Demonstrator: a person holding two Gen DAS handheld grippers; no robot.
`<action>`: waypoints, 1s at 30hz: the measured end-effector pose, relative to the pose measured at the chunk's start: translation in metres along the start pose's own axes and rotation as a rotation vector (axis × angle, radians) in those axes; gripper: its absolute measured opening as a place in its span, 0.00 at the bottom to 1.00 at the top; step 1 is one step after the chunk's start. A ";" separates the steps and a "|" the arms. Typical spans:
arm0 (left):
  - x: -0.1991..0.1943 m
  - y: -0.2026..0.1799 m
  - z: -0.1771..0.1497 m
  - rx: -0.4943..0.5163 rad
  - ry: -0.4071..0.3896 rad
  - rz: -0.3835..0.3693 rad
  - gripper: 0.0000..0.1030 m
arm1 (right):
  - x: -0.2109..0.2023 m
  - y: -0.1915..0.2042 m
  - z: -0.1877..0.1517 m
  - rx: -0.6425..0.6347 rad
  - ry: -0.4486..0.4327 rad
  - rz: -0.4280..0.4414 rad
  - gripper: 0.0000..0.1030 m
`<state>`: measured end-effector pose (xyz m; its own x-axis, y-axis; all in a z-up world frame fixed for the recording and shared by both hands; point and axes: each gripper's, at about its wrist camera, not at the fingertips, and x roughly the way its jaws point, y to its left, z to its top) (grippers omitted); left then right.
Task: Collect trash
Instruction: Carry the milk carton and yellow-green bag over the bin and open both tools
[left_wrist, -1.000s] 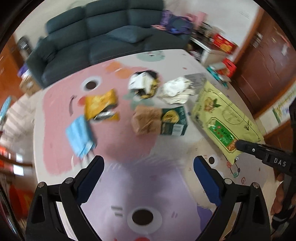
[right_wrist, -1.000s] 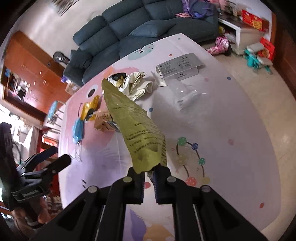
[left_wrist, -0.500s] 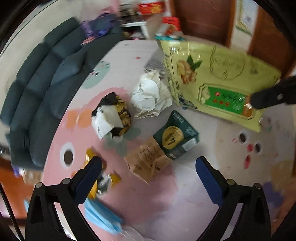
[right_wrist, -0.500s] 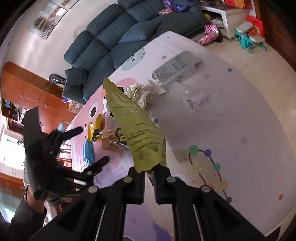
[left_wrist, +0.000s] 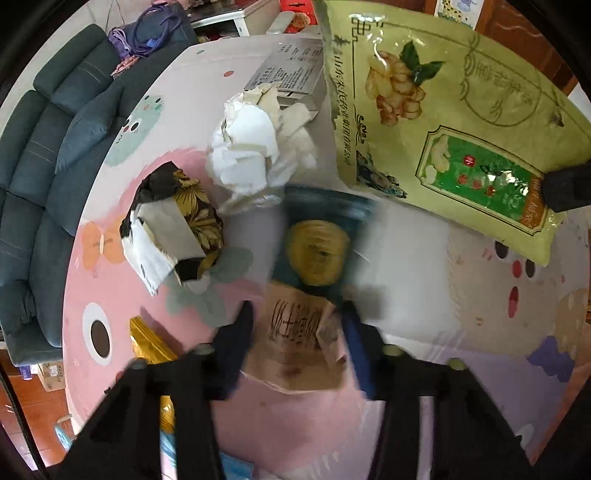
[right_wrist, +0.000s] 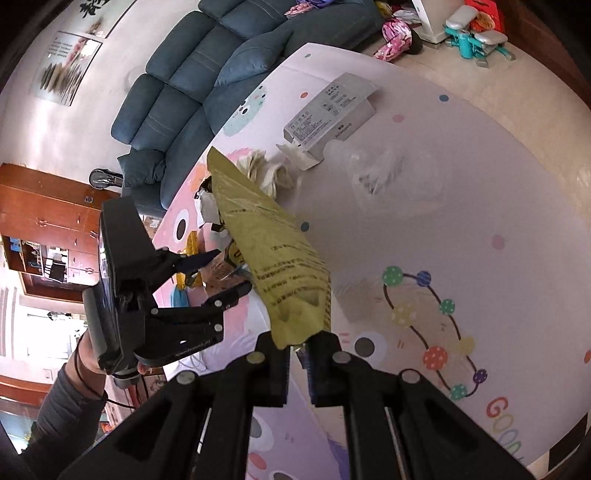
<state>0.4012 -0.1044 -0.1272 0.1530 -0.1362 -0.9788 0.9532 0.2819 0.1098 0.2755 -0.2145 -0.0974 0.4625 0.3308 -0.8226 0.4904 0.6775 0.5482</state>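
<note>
A green and brown carton (left_wrist: 314, 258) lies on the play mat, blurred. My left gripper (left_wrist: 297, 321) points down over it, its jaws closing, with the carton's brown end between the fingers and the pads at its sides. From the right wrist view the left gripper (right_wrist: 225, 273) shows in a person's hand, low over the trash pile. My right gripper (right_wrist: 299, 343) is shut on the corner of a large yellow-green snack bag (right_wrist: 273, 251), held up off the mat. That bag (left_wrist: 443, 129) fills the upper right of the left wrist view.
Around the carton lie crumpled white paper (left_wrist: 251, 147), a black and gold wrapper (left_wrist: 177, 221) and a yellow wrapper (left_wrist: 147, 343). Farther off are a grey box (right_wrist: 332, 110) and clear plastic (right_wrist: 384, 177). A dark blue sofa (left_wrist: 44, 147) borders the mat.
My left gripper has dropped down over the carton, rolled, and its jaws have gone from wide open to narrow around it. The right gripper keeps the bag, only slightly rolled.
</note>
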 end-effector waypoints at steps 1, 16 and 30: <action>-0.002 -0.001 -0.003 -0.014 0.004 -0.004 0.37 | -0.001 -0.001 -0.001 0.013 0.007 0.011 0.06; -0.094 -0.091 -0.075 -0.404 -0.093 -0.120 0.34 | -0.042 -0.021 -0.040 0.021 0.132 0.103 0.06; -0.144 -0.298 -0.126 -0.931 -0.198 -0.025 0.34 | -0.138 -0.116 -0.136 -0.285 0.301 0.121 0.06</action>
<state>0.0623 -0.0493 -0.0409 0.2580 -0.2870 -0.9225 0.3790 0.9084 -0.1766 0.0545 -0.2492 -0.0681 0.2471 0.5678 -0.7852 0.2028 0.7621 0.6149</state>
